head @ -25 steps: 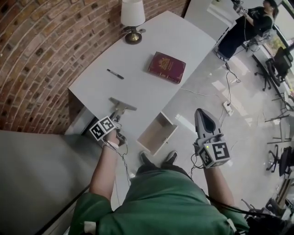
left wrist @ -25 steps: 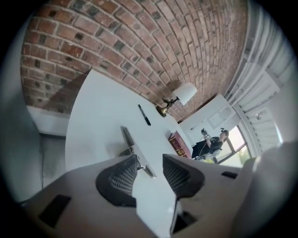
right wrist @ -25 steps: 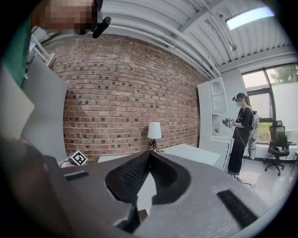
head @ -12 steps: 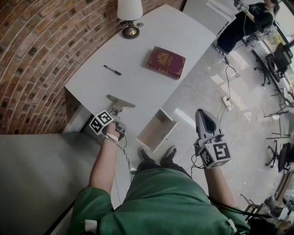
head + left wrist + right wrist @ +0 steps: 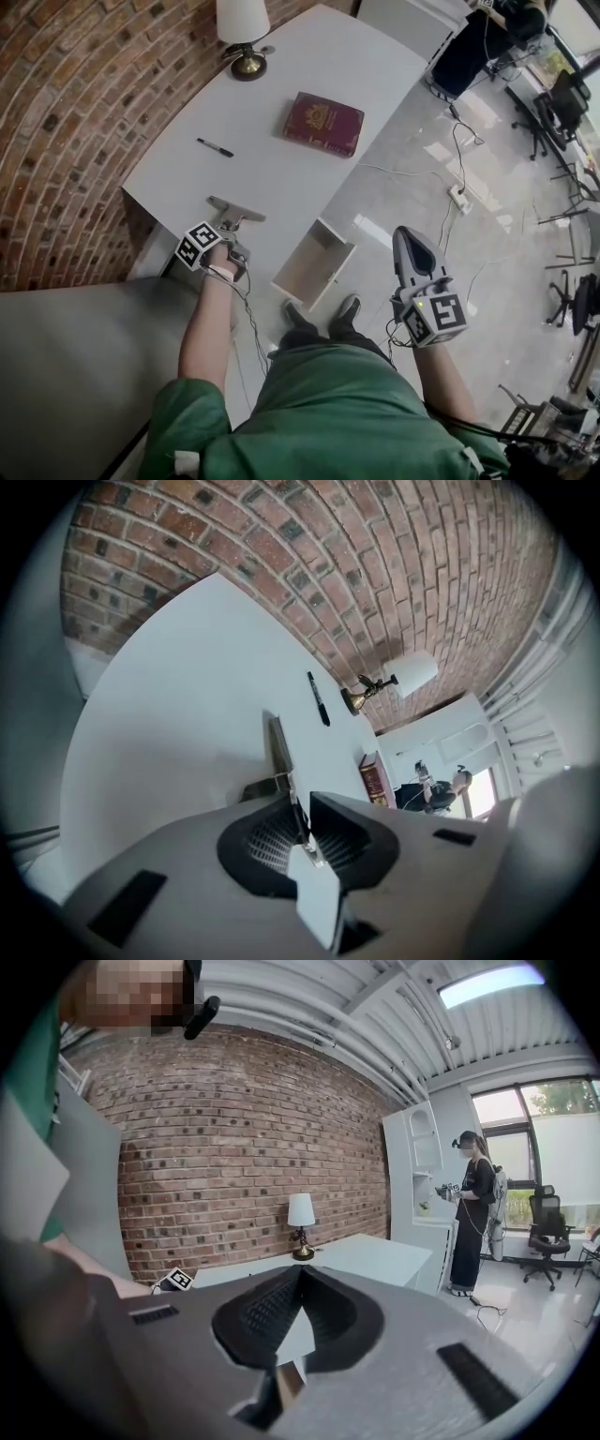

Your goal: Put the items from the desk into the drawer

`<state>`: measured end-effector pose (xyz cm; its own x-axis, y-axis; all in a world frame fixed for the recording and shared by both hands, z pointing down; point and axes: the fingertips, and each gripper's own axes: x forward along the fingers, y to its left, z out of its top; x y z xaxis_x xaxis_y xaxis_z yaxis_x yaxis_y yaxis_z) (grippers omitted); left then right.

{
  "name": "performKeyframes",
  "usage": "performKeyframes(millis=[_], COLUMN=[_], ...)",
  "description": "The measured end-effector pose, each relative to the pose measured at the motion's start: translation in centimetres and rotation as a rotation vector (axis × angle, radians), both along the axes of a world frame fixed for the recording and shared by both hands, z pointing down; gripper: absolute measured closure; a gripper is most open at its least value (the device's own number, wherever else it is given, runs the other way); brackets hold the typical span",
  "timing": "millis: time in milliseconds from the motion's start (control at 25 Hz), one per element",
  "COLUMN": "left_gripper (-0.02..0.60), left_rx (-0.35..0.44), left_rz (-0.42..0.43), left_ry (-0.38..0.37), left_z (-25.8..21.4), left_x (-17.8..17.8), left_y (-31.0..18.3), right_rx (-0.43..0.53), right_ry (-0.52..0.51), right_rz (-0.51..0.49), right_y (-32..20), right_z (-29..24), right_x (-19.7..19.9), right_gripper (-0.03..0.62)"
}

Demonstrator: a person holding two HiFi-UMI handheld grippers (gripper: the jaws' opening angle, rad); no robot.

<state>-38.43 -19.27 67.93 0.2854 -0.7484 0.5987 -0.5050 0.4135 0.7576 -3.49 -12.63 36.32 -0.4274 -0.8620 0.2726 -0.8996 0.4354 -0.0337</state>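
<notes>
My left gripper (image 5: pixel 228 232) is shut on the stem of a thin grey T-shaped metal tool (image 5: pixel 235 208) at the desk's near left corner; in the left gripper view the tool (image 5: pixel 279 750) runs edge-on out of the closed jaws (image 5: pixel 302 829). A black pen (image 5: pixel 215 147) (image 5: pixel 319 698) and a dark red book (image 5: pixel 324 123) (image 5: pixel 374 782) lie farther back on the white desk (image 5: pixel 309 66). The drawer (image 5: pixel 292 277) stands pulled open at the desk's front, with nothing visible inside. My right gripper (image 5: pixel 406 236) (image 5: pixel 298 1277) hangs shut and holds nothing, over the floor right of the drawer.
A lamp (image 5: pixel 242 28) (image 5: pixel 301 1222) stands at the desk's far end by the brick wall (image 5: pixel 84 103). A power strip (image 5: pixel 458 195) and cables lie on the floor. A person (image 5: pixel 473 1213) stands at the back right near office chairs (image 5: pixel 553 112).
The head view has drifted, so the desk sits a little higher and more to the left. Both grippers keep their places, the left still holding the tool.
</notes>
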Motion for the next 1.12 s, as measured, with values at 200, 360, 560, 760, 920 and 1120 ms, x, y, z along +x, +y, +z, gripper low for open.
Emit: performKeyframes(millis=[200,360,560,760,920,1120], left_gripper=[0.553,0.569,0.572,0.572,0.572,0.572], left_rx=[0.000,0.051,0.083,0.135,0.169,0.181], left_rz=[0.026,0.055,0.154,0.251,0.352,0.495], left_ry=[-0.015,-0.014,-0.079,-0.112,-0.144,-0.196], left_z=[-0.1,-1.4,-3.2,-5.4,-7.1,-8.2], left_x=[0.5,1.5,3.5,6.2,9.4,13.4], left_y=[-0.5,-1.2,-1.6,-1.3,-0.9,0.3], right_rx=[-0.009,-0.023,-0.036,-0.037,-0.038,-0.030], right_ry=[-0.014,-0.033,-0.058,-0.082,-0.112,-0.134], right_rz=[0.010,0.029,0.040,0.046,0.069,0.105], right_y=[0.5,1.0,1.7,2.3,2.5,3.0], right_z=[0.6,1.3,1.7,2.2,2.4,2.9], right_x=[1.1,2.4,4.0,5.9,8.0,10.8], right_gripper=[0.591,0.591,0.591,0.591,0.591,0.591])
